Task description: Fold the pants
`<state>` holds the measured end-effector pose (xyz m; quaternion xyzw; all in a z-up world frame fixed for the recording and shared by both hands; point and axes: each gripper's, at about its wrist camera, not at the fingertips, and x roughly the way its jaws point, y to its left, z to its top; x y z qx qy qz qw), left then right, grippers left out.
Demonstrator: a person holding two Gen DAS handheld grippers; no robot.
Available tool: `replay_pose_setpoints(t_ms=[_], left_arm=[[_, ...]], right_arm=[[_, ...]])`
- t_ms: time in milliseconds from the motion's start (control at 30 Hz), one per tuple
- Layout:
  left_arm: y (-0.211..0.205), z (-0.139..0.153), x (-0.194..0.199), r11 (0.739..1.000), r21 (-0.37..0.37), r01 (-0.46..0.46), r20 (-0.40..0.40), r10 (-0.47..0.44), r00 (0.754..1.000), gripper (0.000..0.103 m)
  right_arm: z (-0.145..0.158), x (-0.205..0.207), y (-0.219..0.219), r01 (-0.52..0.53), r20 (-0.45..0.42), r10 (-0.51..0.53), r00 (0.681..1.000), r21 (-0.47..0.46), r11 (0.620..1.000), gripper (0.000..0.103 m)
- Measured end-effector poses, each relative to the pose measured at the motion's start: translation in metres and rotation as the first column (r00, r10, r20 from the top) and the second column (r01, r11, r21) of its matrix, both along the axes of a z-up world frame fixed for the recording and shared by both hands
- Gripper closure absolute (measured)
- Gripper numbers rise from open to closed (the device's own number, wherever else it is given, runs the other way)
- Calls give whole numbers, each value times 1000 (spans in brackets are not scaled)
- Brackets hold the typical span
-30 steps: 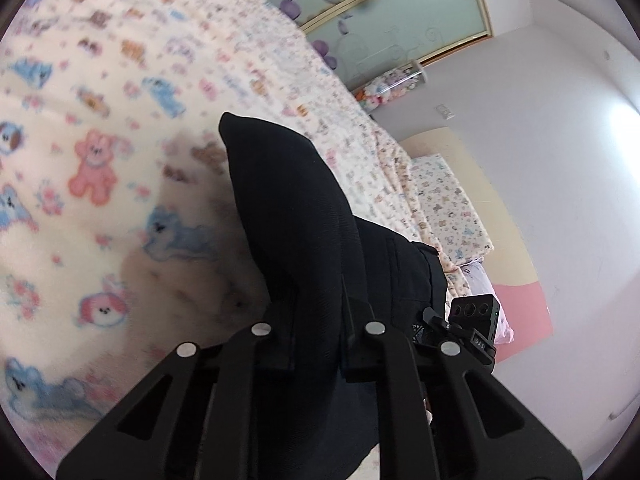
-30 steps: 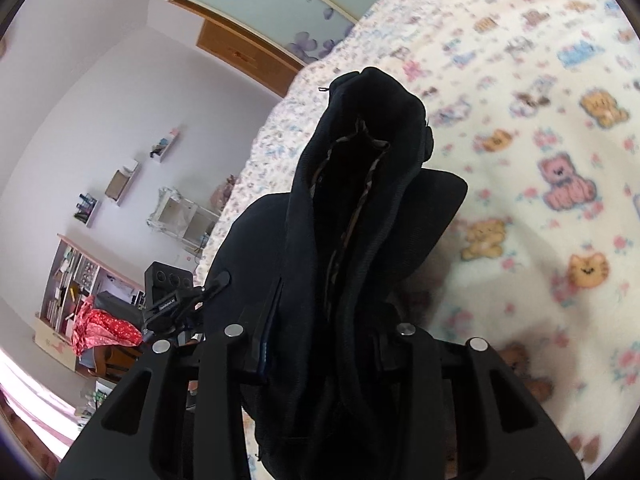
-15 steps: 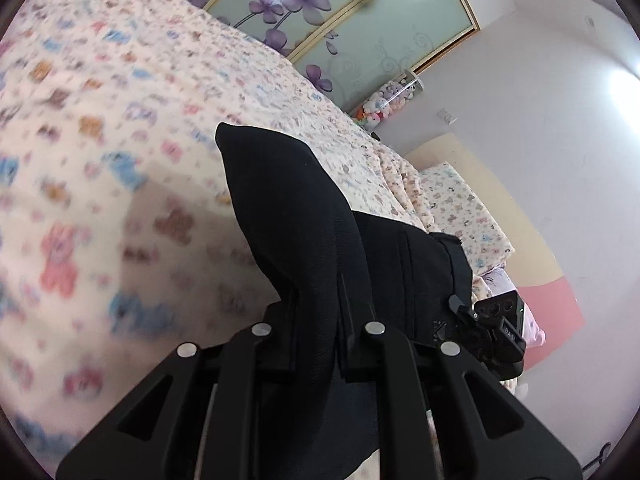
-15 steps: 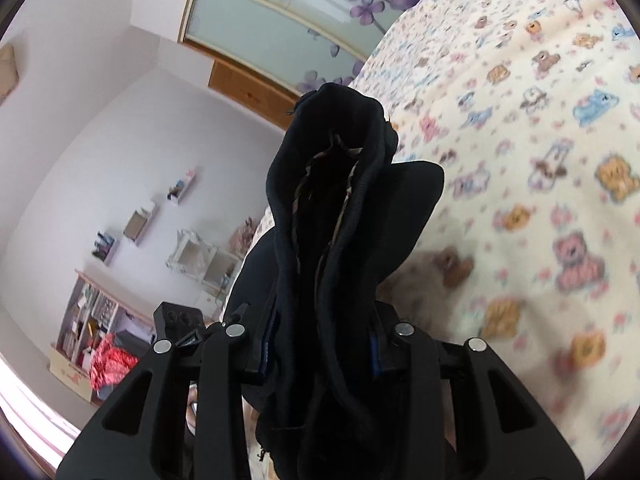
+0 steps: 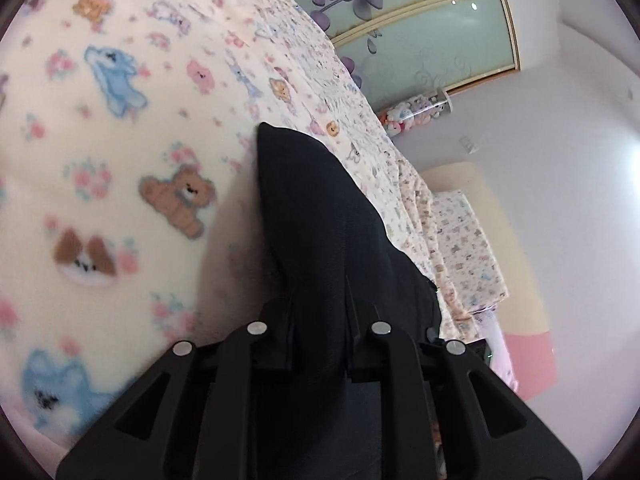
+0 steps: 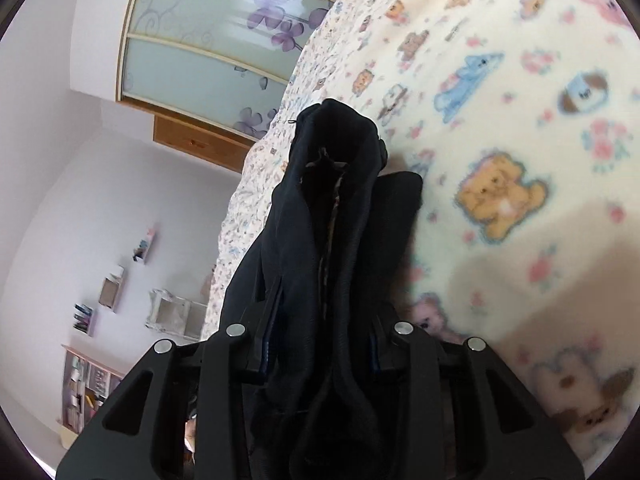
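Room: bedroom with pale lilac walls; a sliding wardrobe door (image 5: 420, 28) of frosted glass printed with purple flowers stands beyond the far edge of the bed.
Surface: cream fleece bedspread (image 5: 120, 160) printed with bears, puppies and blue animals covers the bed and fills most of both wrist views.
Head of bed: a pillow (image 5: 468, 248) in the same print lies against a beige headboard at the right edge of the left wrist view.
Far corner: a heap of plush toys (image 5: 412, 114) sits by the wall past the corner of the bed.
Side wall: small shelves and a bookcase (image 6: 86, 384) show beyond the bed's edge in the right wrist view.
Pants: black pants (image 5: 320, 208) are bunched and lifted over the bedspread, stretched between the two tools; a shadow falls on the fleece beneath them.
Left gripper: the left gripper (image 5: 320, 332) has a flat fold of the black cloth between its narrow-set jaws, which have just been opening slightly; the cloth rises to a point ahead of the fingers.
Right gripper: the right gripper (image 6: 320, 344) clamps a thick, many-layered wad of the pants, jaws partly apart around it; a patterned lining shows in the open fold on top.
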<state>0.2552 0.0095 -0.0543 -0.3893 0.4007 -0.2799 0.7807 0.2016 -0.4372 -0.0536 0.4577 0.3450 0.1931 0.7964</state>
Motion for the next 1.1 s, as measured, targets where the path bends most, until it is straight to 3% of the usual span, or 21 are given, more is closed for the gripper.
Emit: replay_pose_setpoints(t_ms=[100, 200, 233, 300, 367, 433, 500, 533, 633, 733, 967, 1100], left_arm=[[-1, 5, -1, 999, 35, -10, -5, 10, 1000, 74], [14, 10, -11, 995, 41, -86, -17, 87, 996, 56], [24, 16, -17, 988, 65, -137, -8, 138, 990, 48], [37, 30, -27, 965, 135, -223, 25, 222, 975, 33], [43, 51, -43, 931, 209, -298, 103, 282, 954, 24], [33, 74, -57, 923, 249, -293, 198, 248, 948, 21], [12, 92, -67, 936, 259, -239, 274, 166, 947, 13], [4, 97, -70, 943, 257, -210, 295, 130, 947, 8], [-26, 103, -71, 968, 233, -95, 295, 23, 955, 8], [-52, 95, -62, 973, 228, -22, 229, -31, 973, 8], [-59, 48, -43, 971, 236, 30, 80, -50, 996, 8], [-60, 32, -36, 974, 223, 47, 62, -63, 996, 8]], right_arm=[[1, -2, 0, 21, -18, -22, 1000, -8, 1000, 63], [10, -9, 0, 65, -48, -69, 996, -78, 995, 49], [15, -13, -3, 95, -54, -101, 993, -116, 989, 41], [25, -25, -11, 181, -41, -190, 981, -162, 970, 38], [39, -43, -24, 317, -11, -327, 945, -208, 925, 35], [58, -61, -28, 397, 86, -387, 918, -225, 890, 35], [75, -65, -18, 328, 164, -299, 940, -192, 925, 35], [82, -63, -7, 245, 183, -215, 959, -164, 956, 31], [87, -55, 24, 106, 181, -77, 981, -161, 981, 27], [80, -44, 46, 35, 131, -11, 991, -184, 982, 27], [62, -44, 50, 44, 63, -27, 998, -295, 954, 27], [43, -40, 54, 28, 47, -13, 999, -344, 939, 27]])
